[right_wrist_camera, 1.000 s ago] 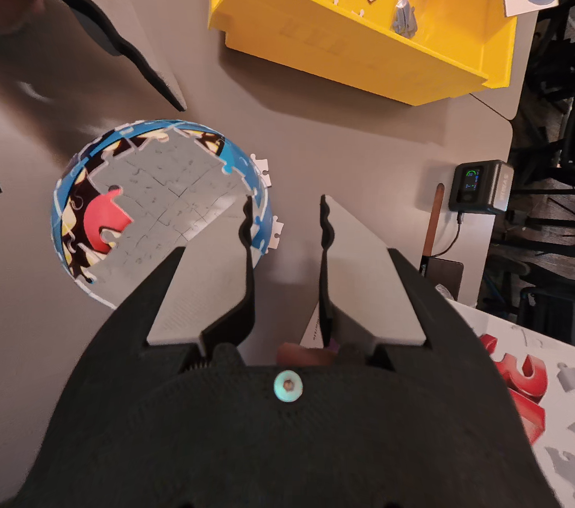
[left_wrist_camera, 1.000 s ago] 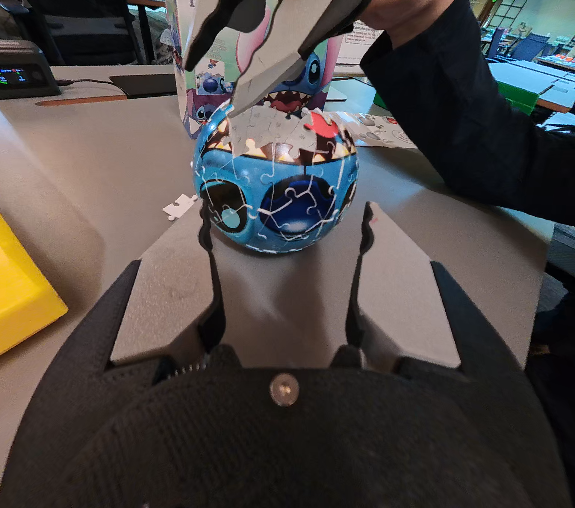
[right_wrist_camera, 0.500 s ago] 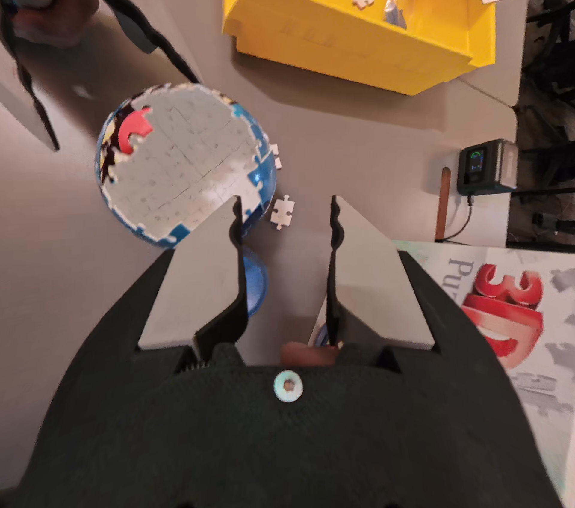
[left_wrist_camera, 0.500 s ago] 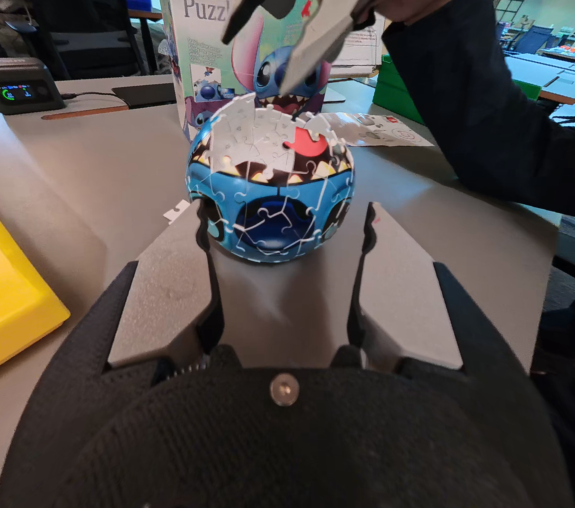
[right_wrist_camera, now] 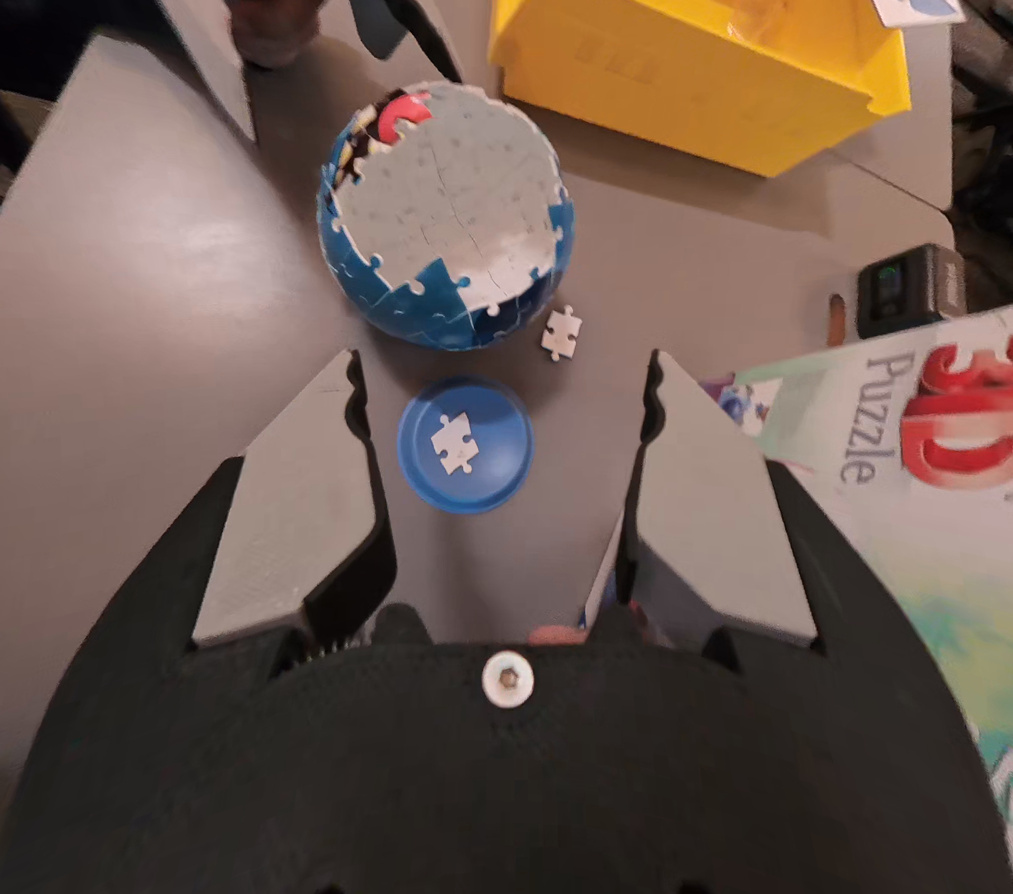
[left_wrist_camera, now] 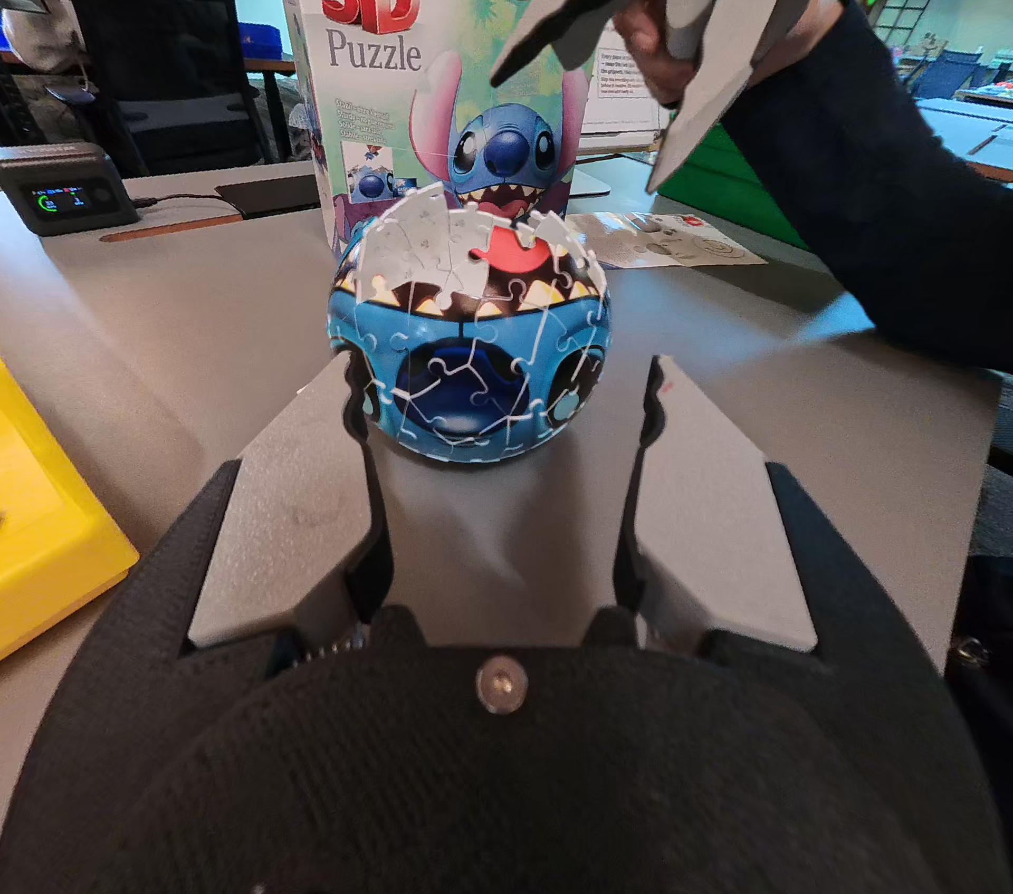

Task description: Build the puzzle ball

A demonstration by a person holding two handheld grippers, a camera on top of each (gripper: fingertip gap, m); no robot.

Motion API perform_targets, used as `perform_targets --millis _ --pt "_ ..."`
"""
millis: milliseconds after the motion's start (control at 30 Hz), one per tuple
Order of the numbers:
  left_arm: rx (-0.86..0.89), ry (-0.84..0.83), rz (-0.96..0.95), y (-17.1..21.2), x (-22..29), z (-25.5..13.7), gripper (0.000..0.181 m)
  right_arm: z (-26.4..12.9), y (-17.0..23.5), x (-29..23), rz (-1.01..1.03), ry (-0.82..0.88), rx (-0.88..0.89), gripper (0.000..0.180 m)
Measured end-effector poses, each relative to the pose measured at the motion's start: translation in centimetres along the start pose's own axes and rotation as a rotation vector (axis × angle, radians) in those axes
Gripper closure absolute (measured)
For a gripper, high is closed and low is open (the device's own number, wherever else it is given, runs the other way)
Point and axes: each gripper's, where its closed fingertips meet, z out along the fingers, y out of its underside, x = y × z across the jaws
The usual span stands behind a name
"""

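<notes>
**Right gripper lifted away from the puzzle ball**

Lifted higher than a moment ago, the right gripper point(right_wrist_camera: 501, 377) now hangs above the puzzle ball point(right_wrist_camera: 445, 215), and its jaws have gone from narrow to wide, holding nothing. Below its fingers, just beside the ball, a blue dish point(right_wrist_camera: 493, 476) carries one white piece point(right_wrist_camera: 456, 443). Another loose piece point(right_wrist_camera: 561, 333) lies near the ball. The left gripper point(left_wrist_camera: 500, 388) stays low before the ball, wide and empty, one fingertip close to its side. Behind the ball stands the puzzle box point(left_wrist_camera: 416, 62); a yellow bin point(right_wrist_camera: 696, 45) is near.
</notes>
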Motion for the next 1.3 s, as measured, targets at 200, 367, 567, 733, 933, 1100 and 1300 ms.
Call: perform_targets --millis 200,367,567,733,933,1100,1300 --pt "0.002 -0.066 0.031 -0.1 -0.8 0.0 0.080 -1.7 3.7 6.9 0.233 0.535 -0.134 0.101" --pt "0.010 -0.105 0.063 -0.2 -0.9 -0.4 0.080 -4.3 2.8 8.2 0.312 0.749 -0.045 0.110" --pt "0.013 -0.106 0.054 -0.3 -1.0 -0.4 0.081 -6.1 0.8 7.9 0.294 0.835 0.059 0.126" --pt "0.008 -0.106 0.052 -0.2 -1.0 -0.4 0.081 -6.3 0.7 7.7 0.281 0.842 0.061 0.128" --pt "0.004 -0.103 0.050 -0.1 -1.0 -0.3 0.081 -5.4 1.2 7.7 0.295 0.808 0.047 0.130" --pt "0.001 -0.093 0.059 -0.1 -0.8 -0.3 0.081 -2.6 1.8 6.5 0.332 0.654 0.026 0.137" --pt "-0.015 -0.082 0.069 0.1 -0.6 -0.2 0.081 0.5 2.4 4.4 0.380 0.392 0.043 0.163"
